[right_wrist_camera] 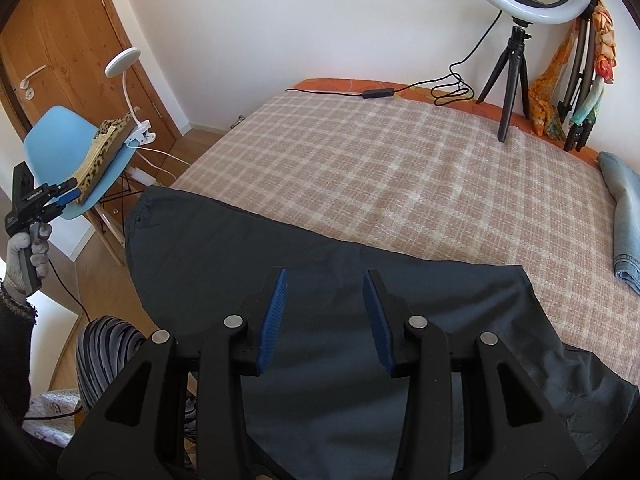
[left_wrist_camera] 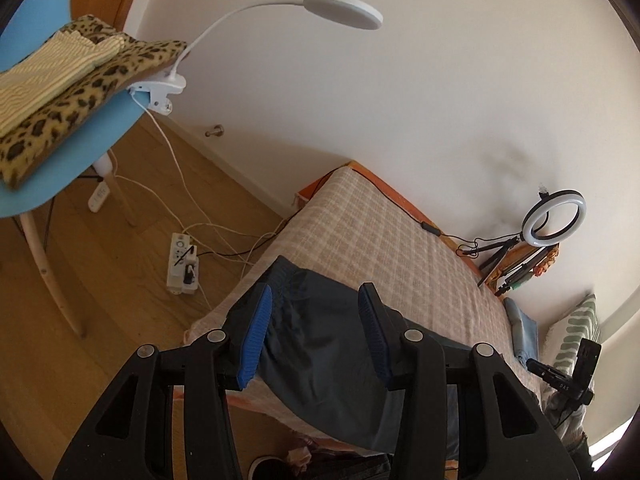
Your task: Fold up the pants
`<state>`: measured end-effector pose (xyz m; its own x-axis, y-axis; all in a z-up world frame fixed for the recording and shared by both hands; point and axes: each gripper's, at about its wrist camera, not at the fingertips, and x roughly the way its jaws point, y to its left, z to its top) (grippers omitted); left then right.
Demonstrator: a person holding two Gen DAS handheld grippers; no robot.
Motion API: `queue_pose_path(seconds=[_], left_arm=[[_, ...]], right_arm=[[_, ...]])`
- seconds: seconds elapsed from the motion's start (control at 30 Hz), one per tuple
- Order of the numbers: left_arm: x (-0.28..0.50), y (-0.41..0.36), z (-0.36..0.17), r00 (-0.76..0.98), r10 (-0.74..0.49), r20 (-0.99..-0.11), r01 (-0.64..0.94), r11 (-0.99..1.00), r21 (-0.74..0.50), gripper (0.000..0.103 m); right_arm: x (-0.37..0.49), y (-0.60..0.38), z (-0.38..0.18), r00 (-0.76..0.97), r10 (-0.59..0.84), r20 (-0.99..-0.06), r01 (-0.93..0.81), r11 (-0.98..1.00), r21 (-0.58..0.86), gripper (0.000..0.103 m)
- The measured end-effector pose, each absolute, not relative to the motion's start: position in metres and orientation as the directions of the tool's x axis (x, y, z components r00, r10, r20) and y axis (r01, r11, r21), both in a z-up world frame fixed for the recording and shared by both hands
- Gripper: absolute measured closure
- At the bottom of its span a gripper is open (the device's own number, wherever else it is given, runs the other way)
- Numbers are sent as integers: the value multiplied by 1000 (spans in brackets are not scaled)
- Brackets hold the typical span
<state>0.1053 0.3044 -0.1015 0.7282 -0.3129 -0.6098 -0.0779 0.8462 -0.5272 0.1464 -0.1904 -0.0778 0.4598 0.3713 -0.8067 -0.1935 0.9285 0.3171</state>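
Dark navy pants (right_wrist_camera: 340, 292) lie spread on the checked bedspread (right_wrist_camera: 380, 176) along the near edge of the bed, waistband toward the left. They also show in the left wrist view (left_wrist_camera: 320, 344). My right gripper (right_wrist_camera: 325, 320) is open and empty, hovering just above the middle of the pants. My left gripper (left_wrist_camera: 314, 332) is open and empty, above the waistband end at the bed's corner. The left gripper also shows in the right wrist view (right_wrist_camera: 60, 196), held in a gloved hand off the bed's left side.
A blue chair (left_wrist_camera: 80, 140) with folded leopard and striped cloths and a clip lamp (left_wrist_camera: 340, 10) stands left of the bed. A power strip (left_wrist_camera: 182, 264) and cables lie on the wood floor. A ring light on a tripod (right_wrist_camera: 516, 60) and folded jeans (right_wrist_camera: 624, 216) sit on the bed.
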Motion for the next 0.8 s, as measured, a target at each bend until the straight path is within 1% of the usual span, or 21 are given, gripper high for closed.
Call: queue_pose_path(seconds=[0.13, 0.23, 0.4, 0.6, 0.7, 0.73, 0.8], left_arm=[[102, 309, -152, 691, -333, -642, -120, 823, -556, 62], [104, 306, -178, 676, -350, -648, -130, 810, -572, 62], [112, 302, -201, 680, -346, -646, -144, 801, -581, 62], [115, 301, -212, 692, -340, -637, -144, 800, -583, 62], [114, 301, -213, 709, -331, -623, -139, 801, -583, 68], [114, 301, -213, 714, -327, -620, -137, 803, -581, 72], [115, 300, -212, 719, -326, -613, -125, 808, -576, 77]], right_arm=[[164, -150, -71, 434, 412, -801, -277, 907, 317, 61], [182, -112, -66, 420, 452, -787, -353, 880, 318, 61], [222, -45, -73, 368, 516, -774, -448, 827, 338, 61], [275, 45, -100, 254, 581, -773, -547, 745, 381, 61], [295, 93, -117, 192, 590, -784, -591, 707, 388, 61], [300, 109, -123, 169, 587, -791, -604, 696, 388, 61], [307, 138, -137, 138, 571, -810, -640, 675, 367, 61]])
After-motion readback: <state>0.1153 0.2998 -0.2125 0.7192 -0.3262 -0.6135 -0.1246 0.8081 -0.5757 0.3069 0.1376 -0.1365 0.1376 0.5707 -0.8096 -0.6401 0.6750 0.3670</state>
